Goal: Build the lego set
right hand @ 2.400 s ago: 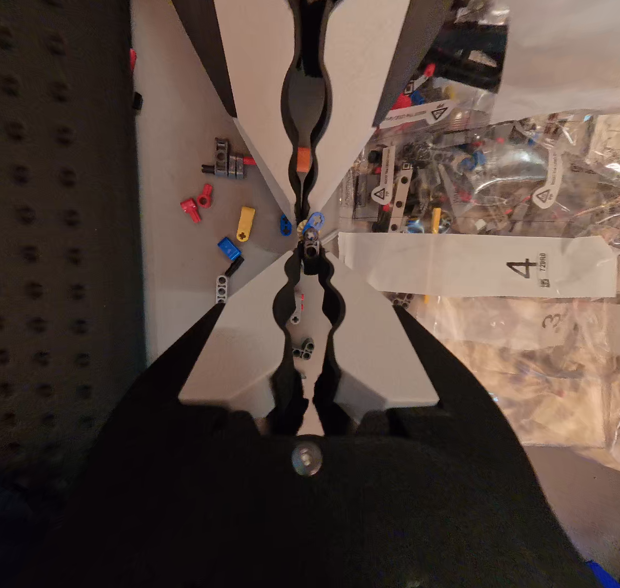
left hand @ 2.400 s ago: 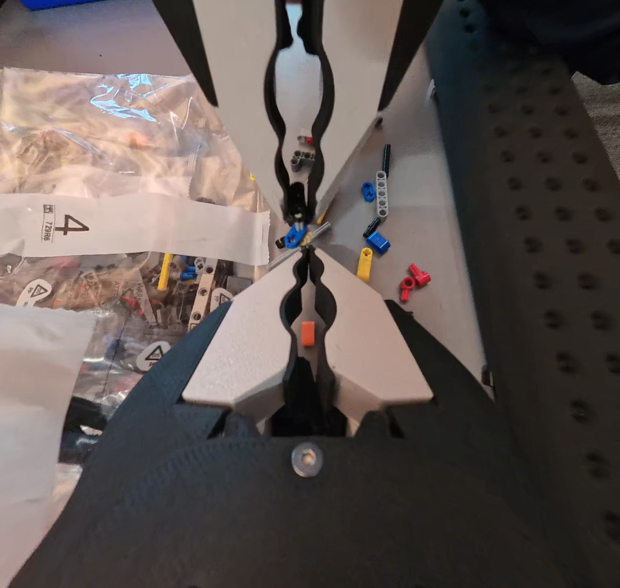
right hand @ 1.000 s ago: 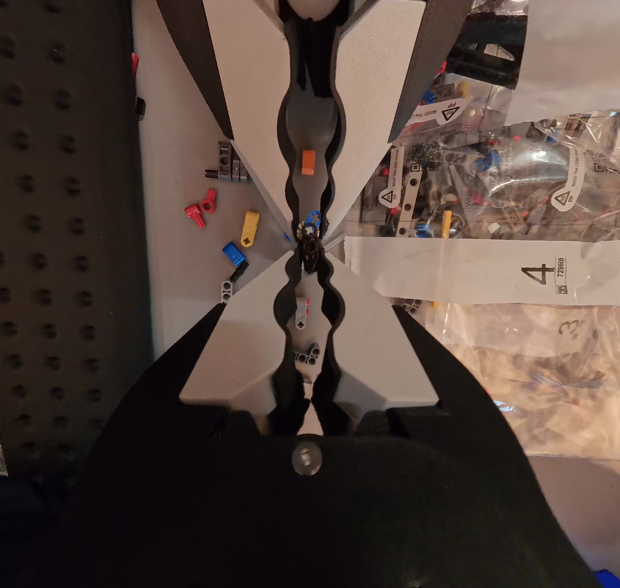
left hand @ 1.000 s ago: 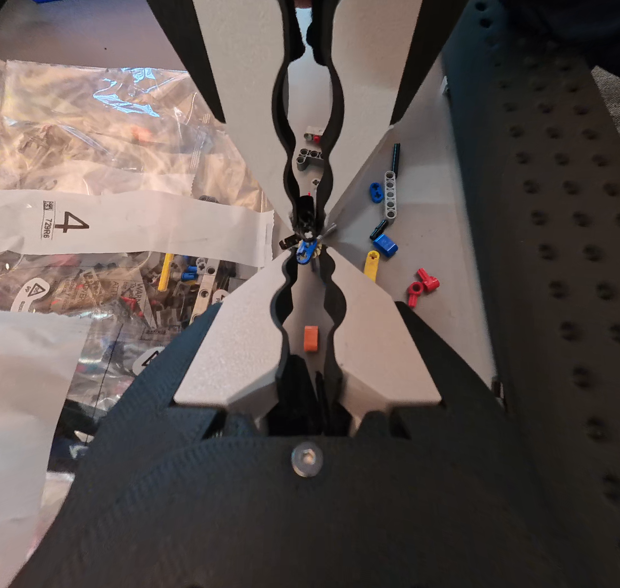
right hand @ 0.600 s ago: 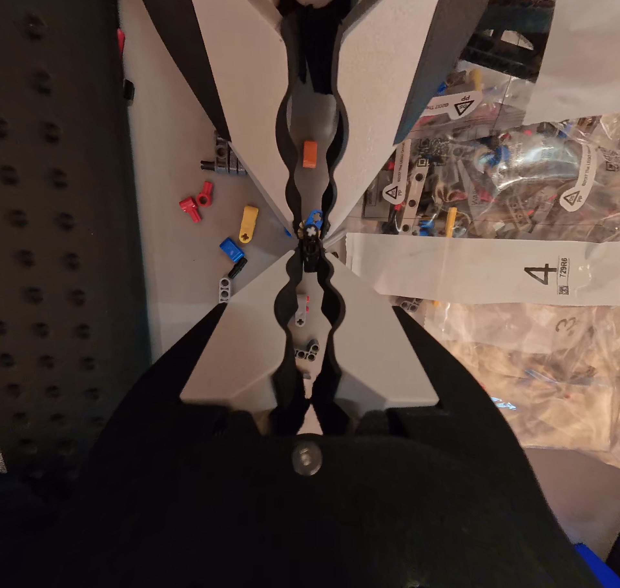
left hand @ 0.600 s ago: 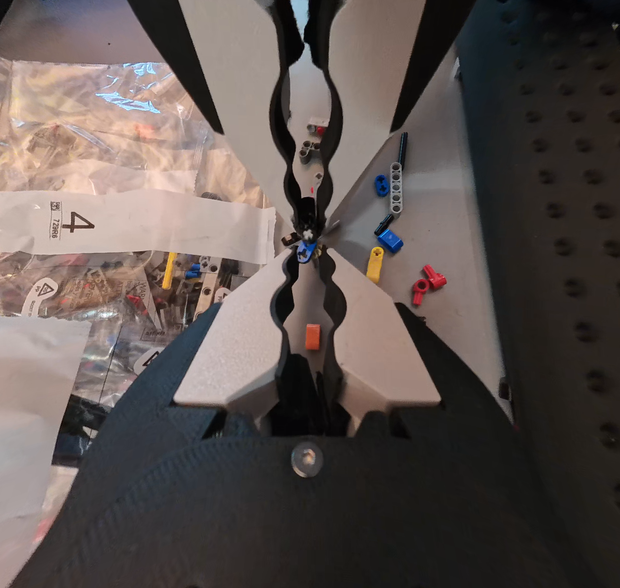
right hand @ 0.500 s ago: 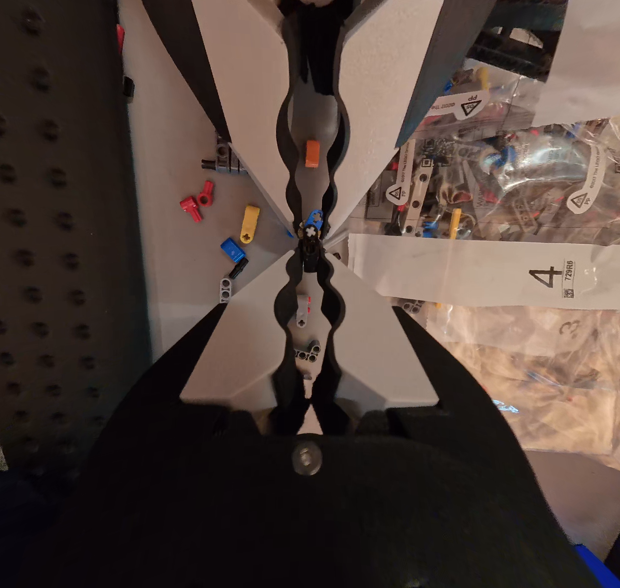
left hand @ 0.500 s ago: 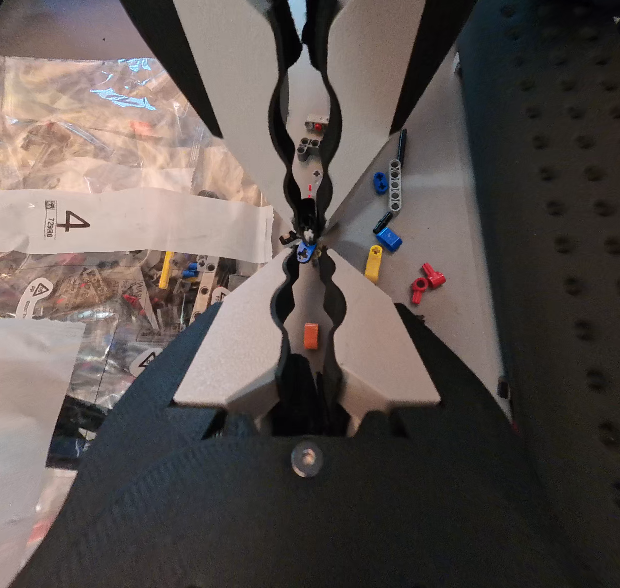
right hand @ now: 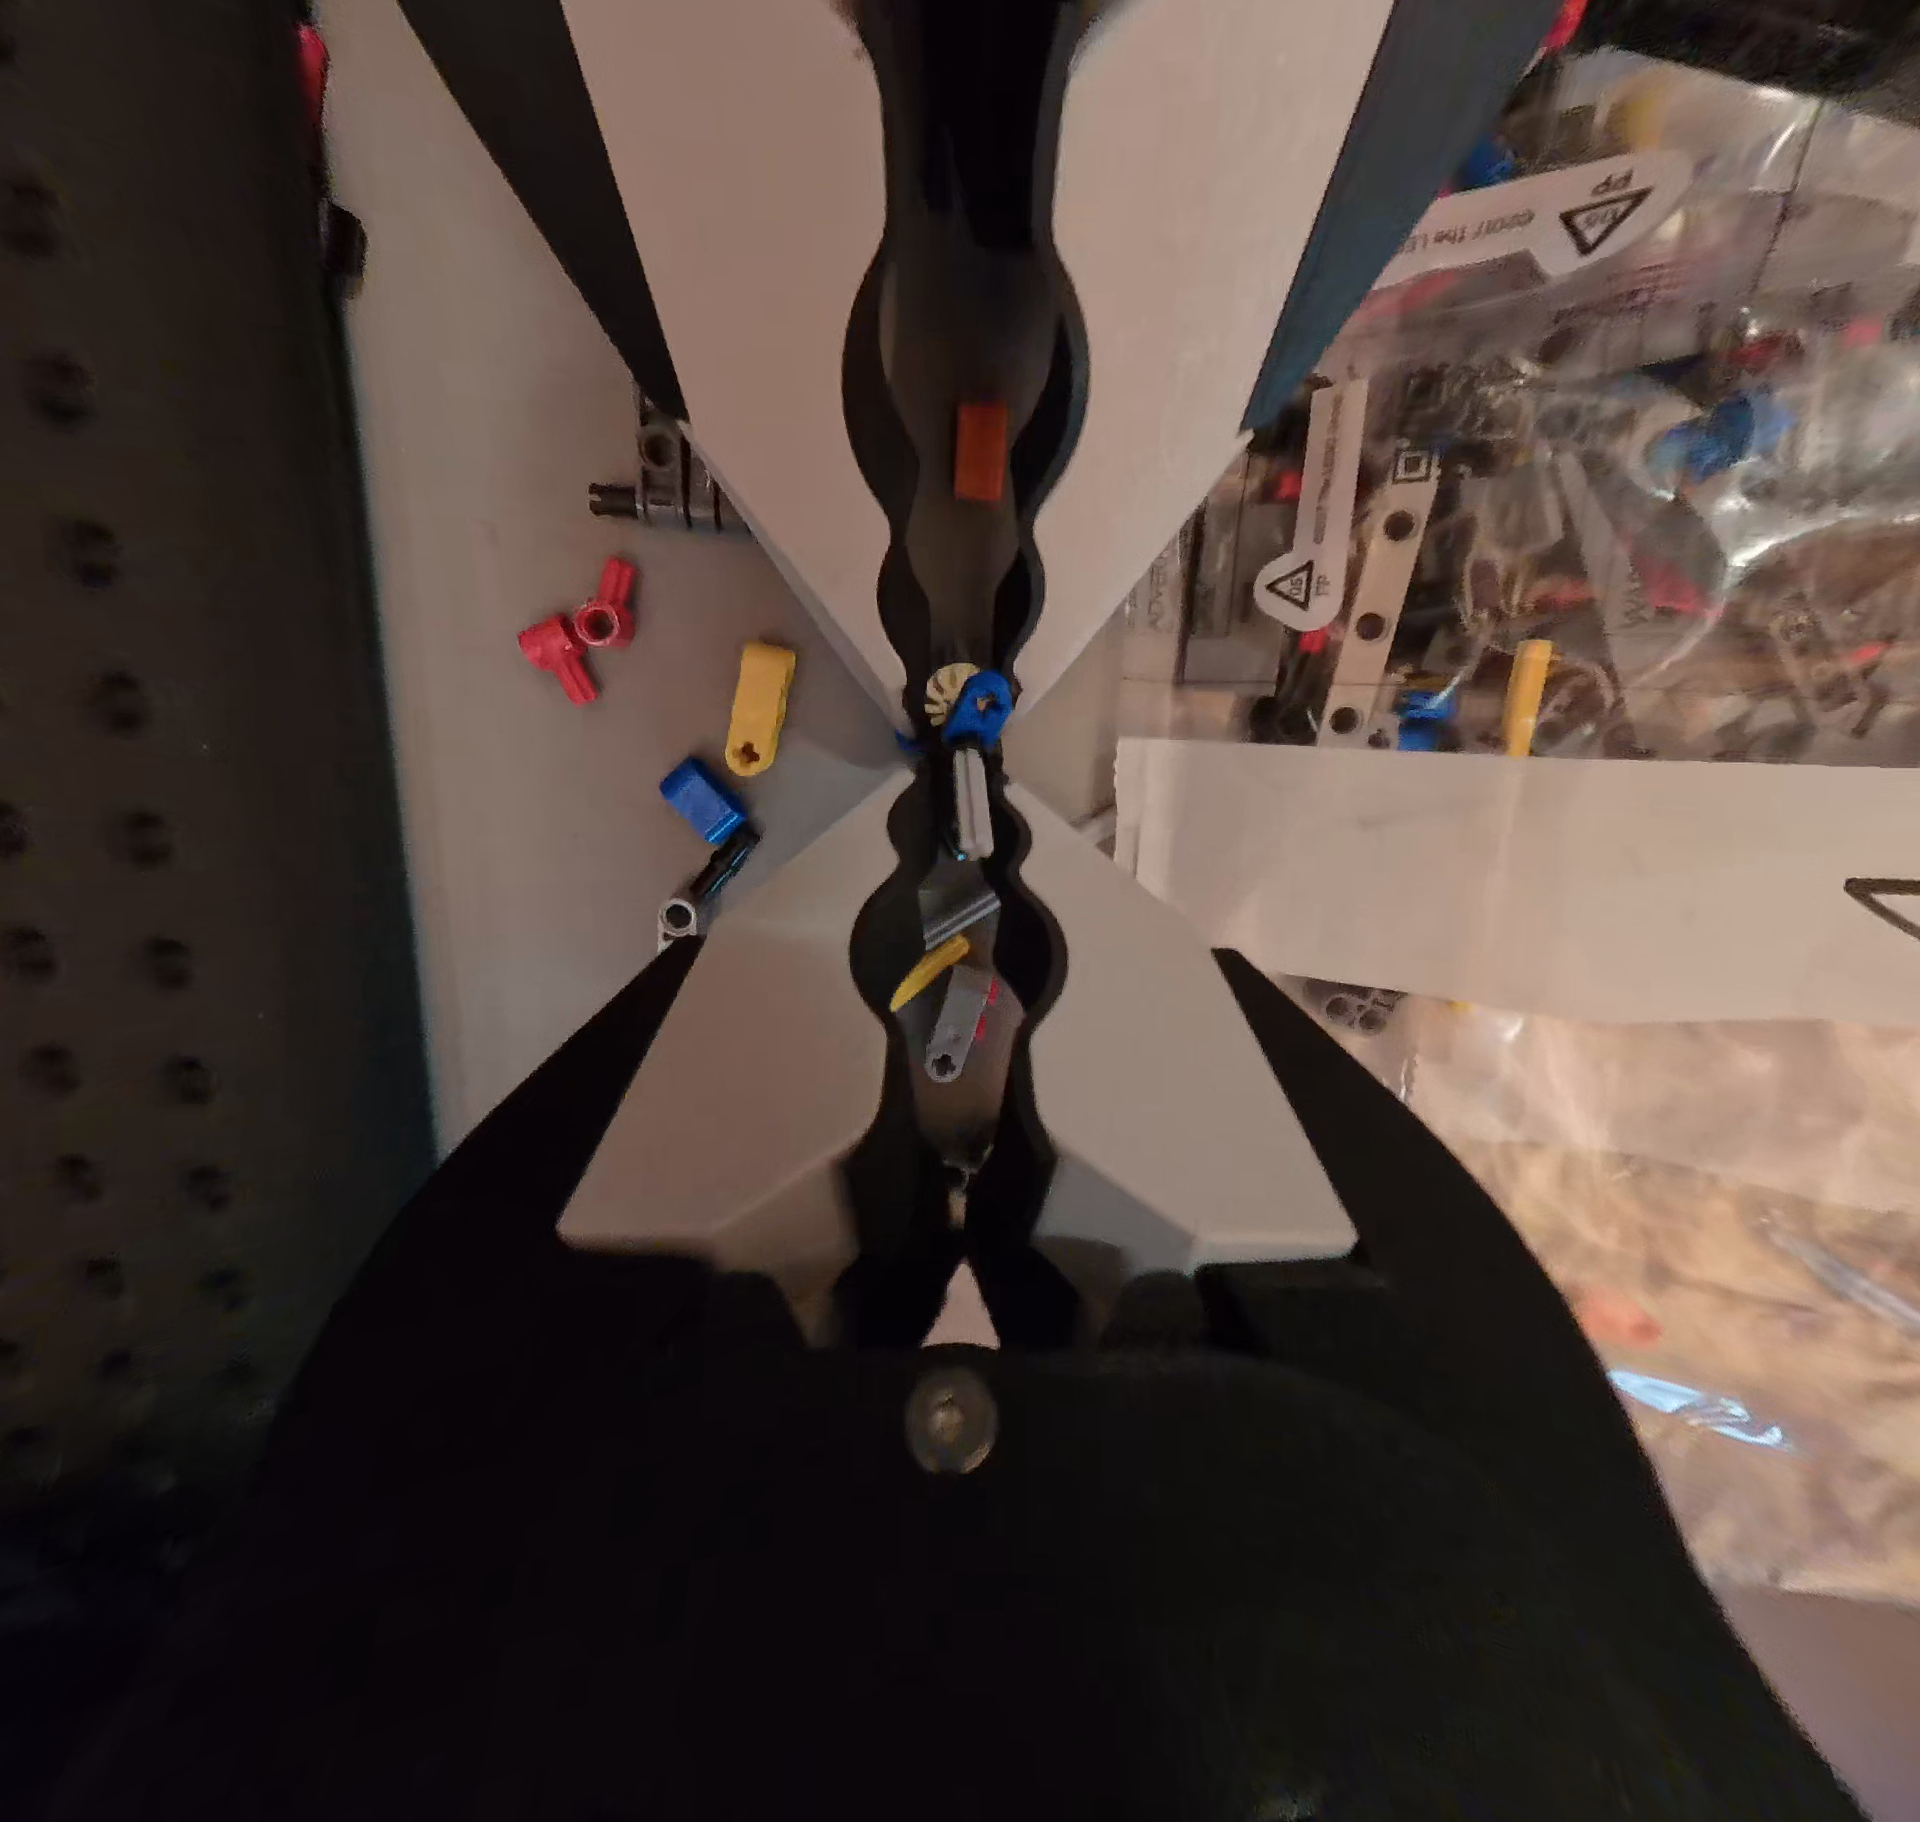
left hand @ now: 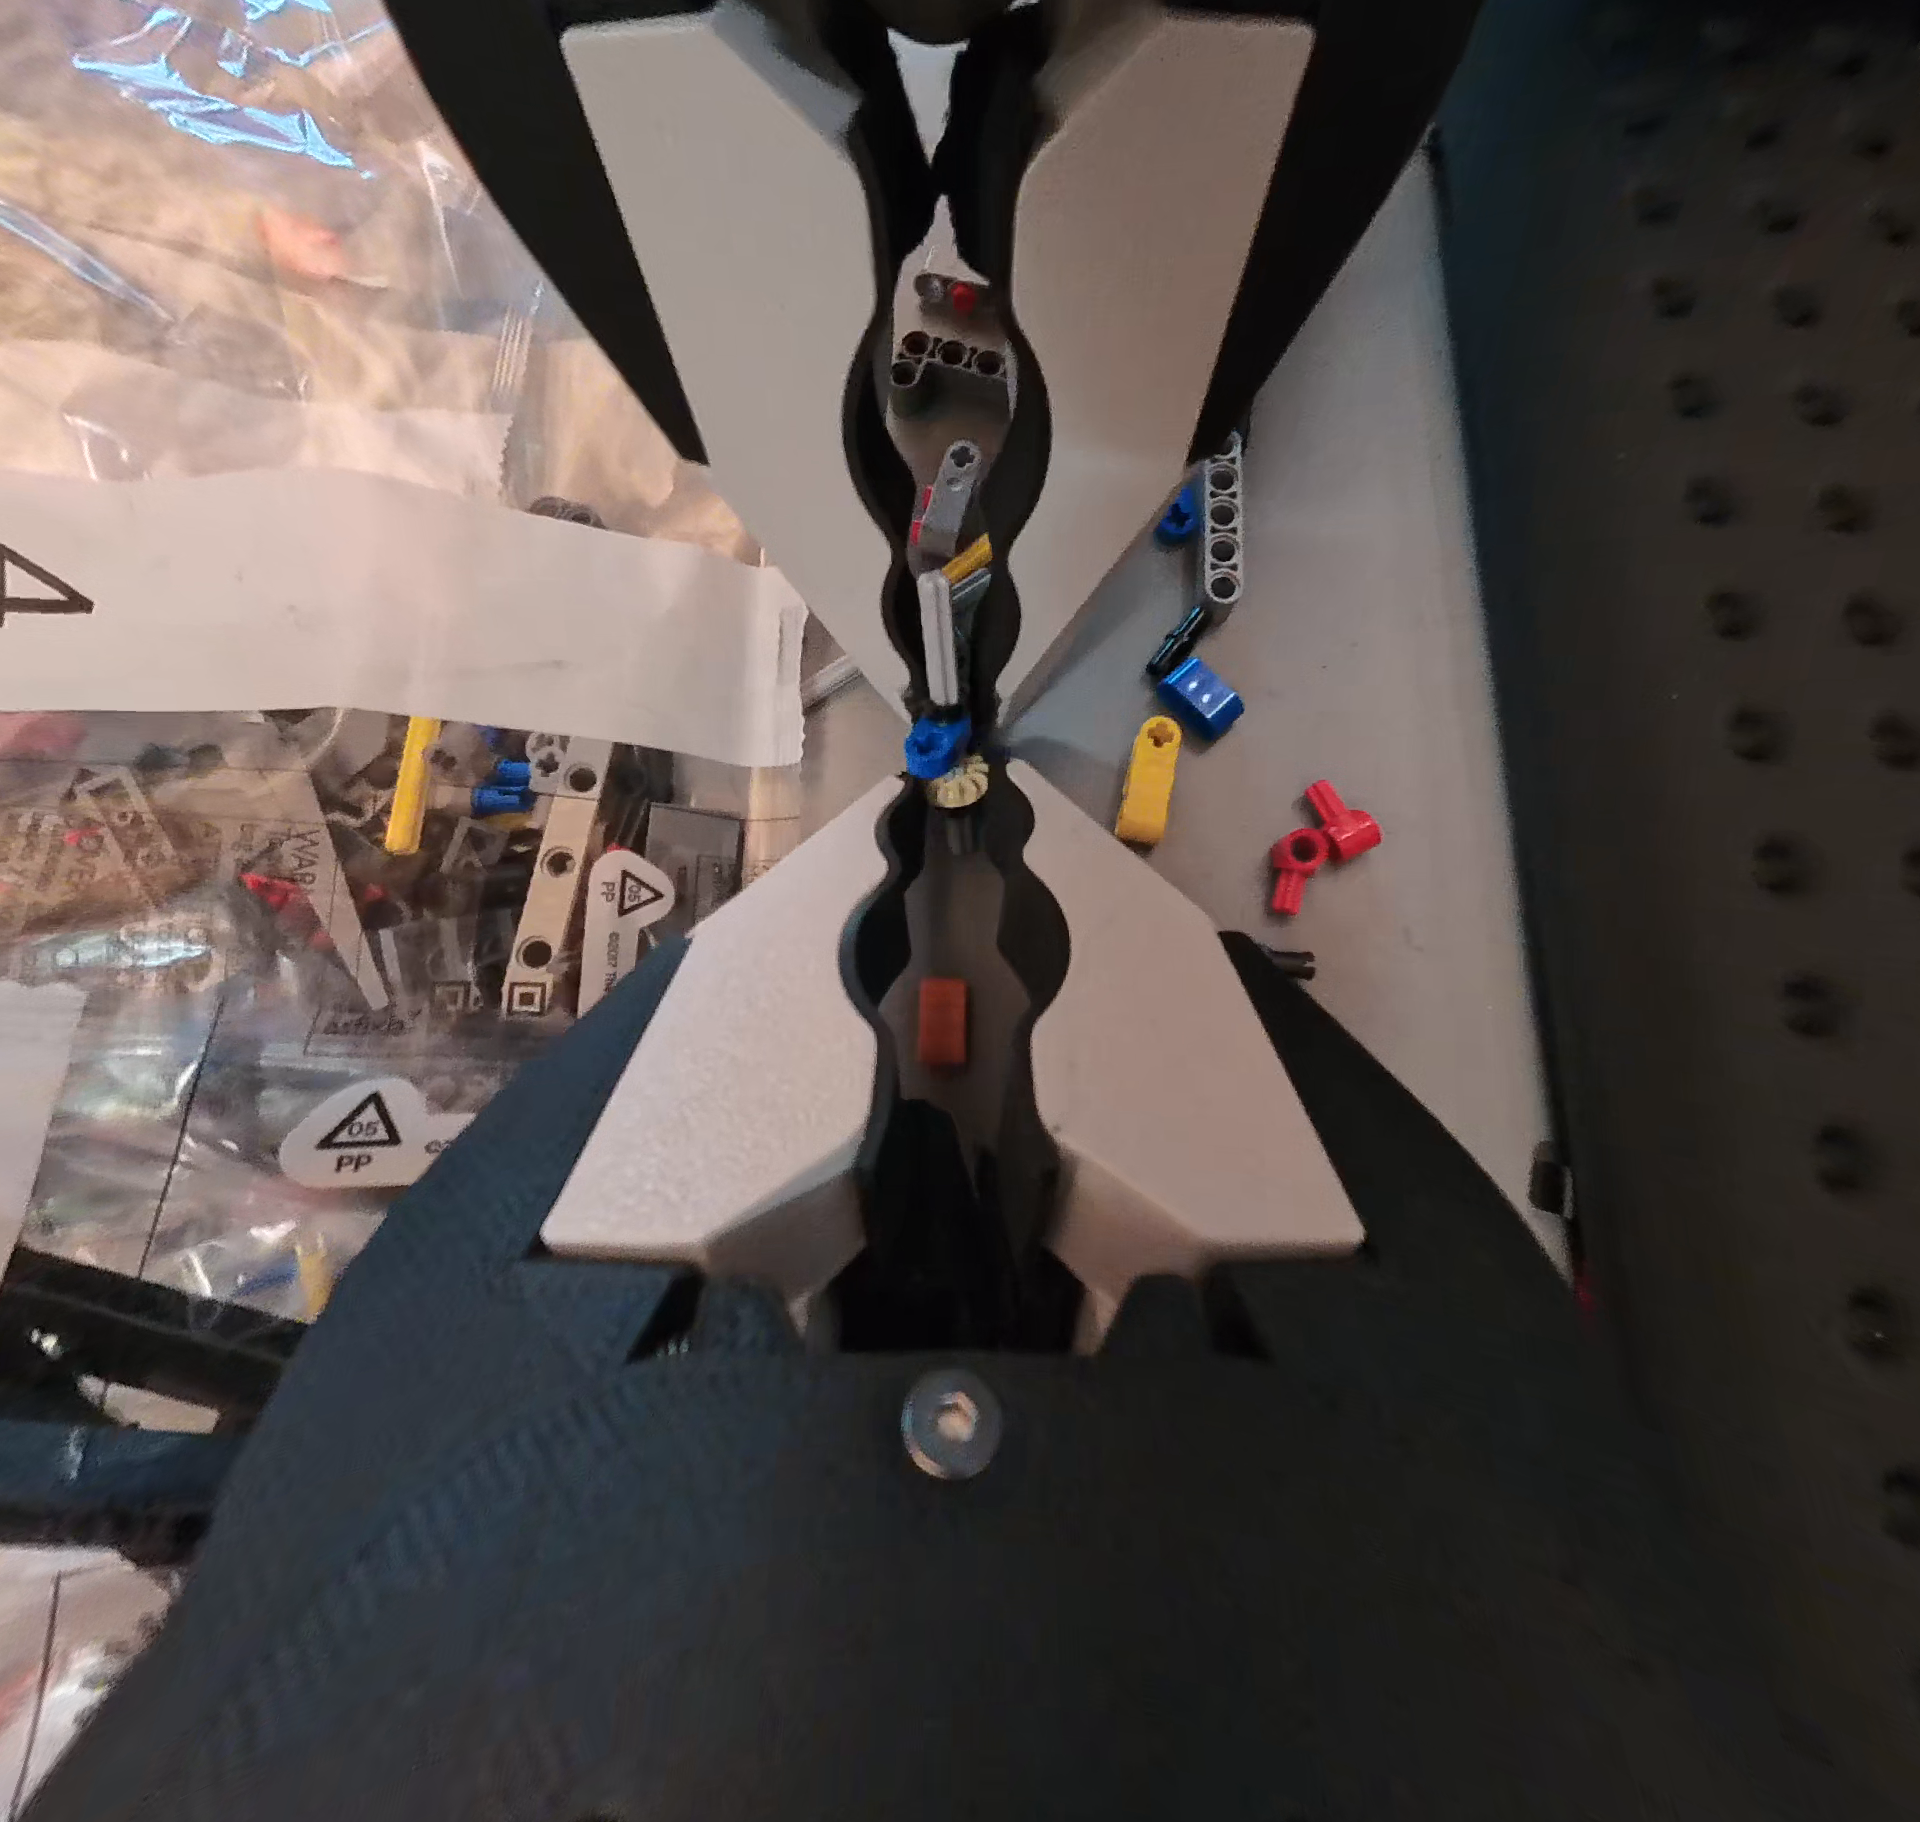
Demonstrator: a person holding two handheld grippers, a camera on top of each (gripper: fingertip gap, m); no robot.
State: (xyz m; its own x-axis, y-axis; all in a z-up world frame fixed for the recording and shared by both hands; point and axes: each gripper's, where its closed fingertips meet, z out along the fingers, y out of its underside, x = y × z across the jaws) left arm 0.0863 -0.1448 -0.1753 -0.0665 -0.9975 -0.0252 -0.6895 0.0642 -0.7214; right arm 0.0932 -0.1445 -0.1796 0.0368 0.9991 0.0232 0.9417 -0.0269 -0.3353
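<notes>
Sealed bags of parts (left hand: 312,837) cover the bench's (left hand: 1403,525) left, so most of the build seems left. Centre, the left tool (left hand: 948,798) is closed on a tan gear (left hand: 948,787) and the right tool (right hand: 961,798) on a grey axle (right hand: 971,801), joined by a blue connector (left hand: 932,742). Only the right wrist view shows the dark grey pinned block (right hand: 665,489).

L claw (left hand: 951,785) reaches up from frame bottom, R claw (right hand: 961,785) likewise in its own view; the two meet tip to tip at frame centre. Both have jaws pinched nearly together, each w/ something small nipped at the tips.
</notes>
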